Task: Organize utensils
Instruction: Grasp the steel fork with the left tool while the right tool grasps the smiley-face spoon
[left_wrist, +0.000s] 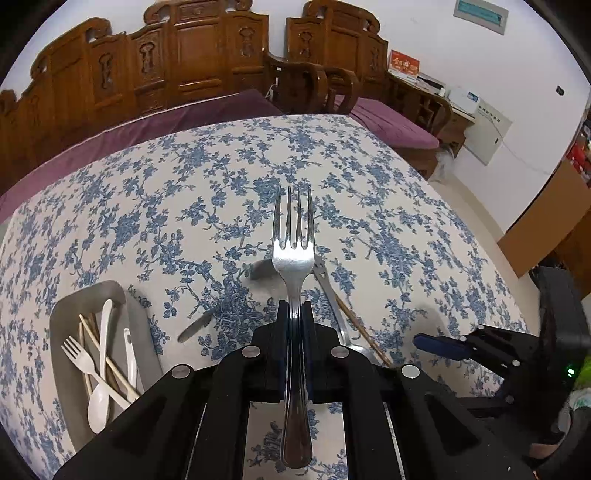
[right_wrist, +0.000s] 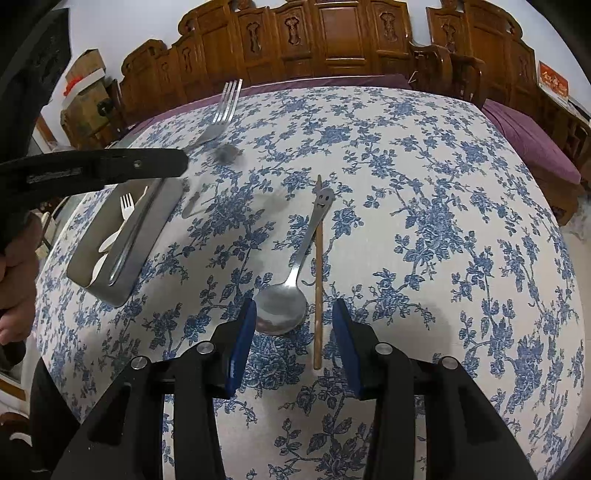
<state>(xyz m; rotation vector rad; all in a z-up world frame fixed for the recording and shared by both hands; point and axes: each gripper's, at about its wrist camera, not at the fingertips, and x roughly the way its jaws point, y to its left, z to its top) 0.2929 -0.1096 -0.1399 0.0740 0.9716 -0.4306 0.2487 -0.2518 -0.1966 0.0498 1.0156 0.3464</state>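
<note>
A: Left wrist view: the left gripper (left_wrist: 294, 314) has its fingers clenched on the metal fork (left_wrist: 293, 258), tines pointing straight ahead, lifted over the bench (left_wrist: 406, 206).

B: And left of those fingers, the grey tray (left_wrist: 74, 306) holds white plastic cutlery (left_wrist: 99, 369) and chopsticks. Wide bare cloth ahead, up to the far edge.

A: Right wrist view: the right gripper (right_wrist: 294, 325) has its fingers spread wide, released, low over the cloth.

B: Between them lie the metal spoon (right_wrist: 282, 306) bowl and a wooden chopstick (right_wrist: 318, 280), side by side. Open cloth runs right of the fingers to the bench's edge.
</note>
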